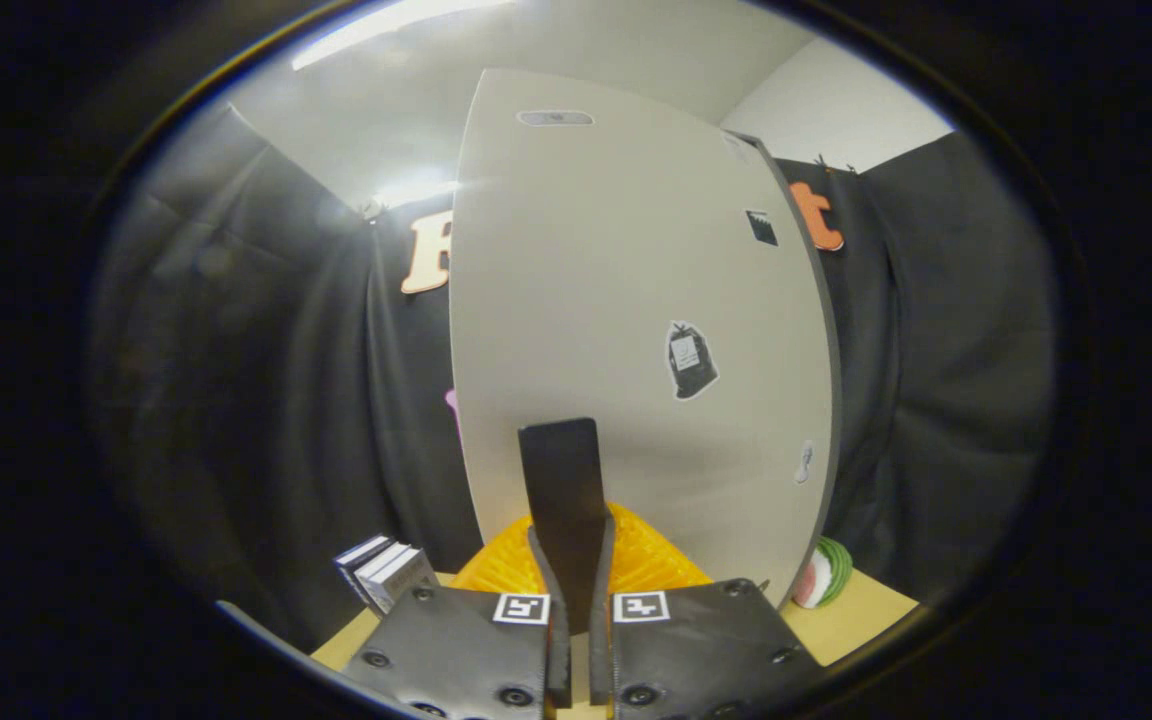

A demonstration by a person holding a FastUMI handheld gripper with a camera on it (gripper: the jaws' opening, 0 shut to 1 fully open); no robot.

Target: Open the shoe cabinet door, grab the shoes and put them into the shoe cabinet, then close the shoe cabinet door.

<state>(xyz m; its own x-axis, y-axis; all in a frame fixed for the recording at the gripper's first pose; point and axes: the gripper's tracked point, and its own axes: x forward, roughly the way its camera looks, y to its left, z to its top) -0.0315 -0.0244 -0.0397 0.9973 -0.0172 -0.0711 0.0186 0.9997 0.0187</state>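
Observation:
The white shoe cabinet [596,300] stands tall just ahead of me, its door face flat towards me and looking closed. A small oval recess [555,118] sits near the door's top edge. Several stickers mark the door, among them a dark bag-shaped one [691,360]. My gripper [561,445] is shut, both fingers pressed together with nothing between them. Its tips point at the lower part of the door, close to the surface; I cannot tell whether they touch it.
A yellow mesh basket [646,560] lies on the wooden table [856,610] between my fingers and the cabinet's foot. A few small books [386,570] stand to the left. A watermelon-slice toy [821,575] rests by the cabinet's right foot. Black cloth hangs behind.

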